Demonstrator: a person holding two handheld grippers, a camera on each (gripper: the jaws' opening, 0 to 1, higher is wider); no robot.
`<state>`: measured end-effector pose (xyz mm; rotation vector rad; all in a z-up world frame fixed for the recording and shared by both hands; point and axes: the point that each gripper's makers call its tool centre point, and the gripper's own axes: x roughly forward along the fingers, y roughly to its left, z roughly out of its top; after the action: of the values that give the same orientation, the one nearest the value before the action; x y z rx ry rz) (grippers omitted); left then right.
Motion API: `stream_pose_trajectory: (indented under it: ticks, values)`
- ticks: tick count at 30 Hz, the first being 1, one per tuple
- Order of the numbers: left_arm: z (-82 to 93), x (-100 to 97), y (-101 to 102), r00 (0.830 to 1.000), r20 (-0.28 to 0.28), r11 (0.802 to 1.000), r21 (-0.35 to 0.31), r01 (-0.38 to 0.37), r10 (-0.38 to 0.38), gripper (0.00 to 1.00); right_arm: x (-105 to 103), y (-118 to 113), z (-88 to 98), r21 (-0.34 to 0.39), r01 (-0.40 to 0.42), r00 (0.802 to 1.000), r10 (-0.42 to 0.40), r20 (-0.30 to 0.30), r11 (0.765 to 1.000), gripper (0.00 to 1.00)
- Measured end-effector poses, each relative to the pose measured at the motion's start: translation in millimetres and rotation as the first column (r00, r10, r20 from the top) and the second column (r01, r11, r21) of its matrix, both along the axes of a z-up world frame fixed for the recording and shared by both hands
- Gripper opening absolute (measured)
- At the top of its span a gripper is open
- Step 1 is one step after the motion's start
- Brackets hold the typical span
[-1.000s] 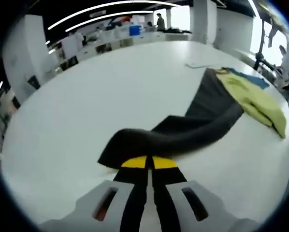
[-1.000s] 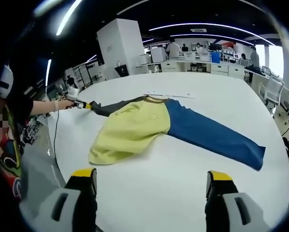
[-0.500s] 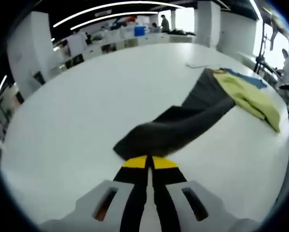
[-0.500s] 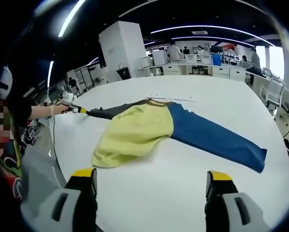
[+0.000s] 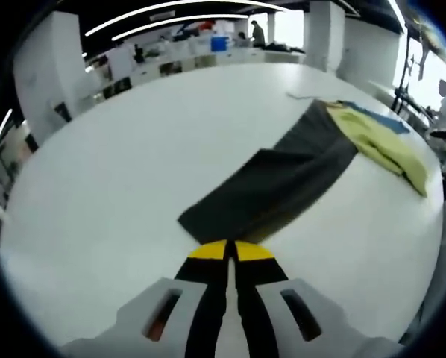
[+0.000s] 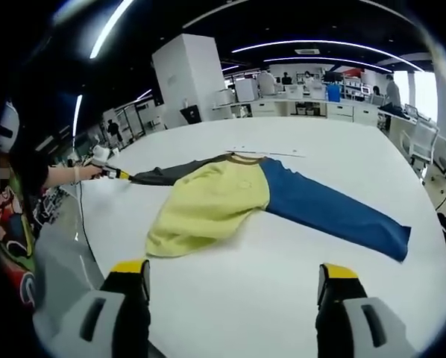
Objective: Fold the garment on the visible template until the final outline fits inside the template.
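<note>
Garment: your long-sleeved shirt (image 6: 223,201) lies spread on the white table (image 6: 283,298), yellow body in the middle, dark grey sleeve (image 5: 275,186) on one side of the body, blue sleeve (image 6: 335,212) on the other.
Handling: soft, light and limp; it drapes and slides easily, so take it at cuffs or hem corners.
Left gripper (image 5: 227,252): jaws pressed together at the grey cuff; you probably have the cuff edge pinched, though the contact is hard to see.
Right gripper (image 6: 234,277): jaws apart, holding nothing, near the yellow hem.
Change: the grey sleeve, humped a second ago, now lies flat and drawn straight away from the body.
Template: a thin pale outline (image 6: 264,153) just beyond the collar.
</note>
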<state>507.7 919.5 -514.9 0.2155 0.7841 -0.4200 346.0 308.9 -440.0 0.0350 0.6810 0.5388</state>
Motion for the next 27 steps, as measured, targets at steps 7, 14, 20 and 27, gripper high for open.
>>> stream_pose_trajectory:
  ticks: [7,14,20,27]
  values:
    - [-6.1,-11.9,-2,1.000,-0.023,1.000,0.002,0.003,-0.003,0.00,-2,-1,-0.7,0.006,0.005,1.000,-0.005,-0.002,1.000,0.93]
    - [-9.5,-24.5,-6,0.999,-0.035,1.000,-0.010,-0.002,0.001,0.00,-3,0,-0.3,0.013,0.012,1.000,-0.012,0.001,1.000,0.93]
    - [-15.6,-25.4,-5,0.999,-0.036,1.000,-0.017,-0.008,0.007,0.00,-4,5,1.6,0.009,0.006,1.000,-0.006,0.001,1.000,0.93]
    - [-20.4,-26.3,-1,0.999,-0.030,1.000,-0.010,-0.013,0.012,0.01,-5,9,8.7,0.010,0.007,1.000,-0.007,0.012,1.000,0.93]
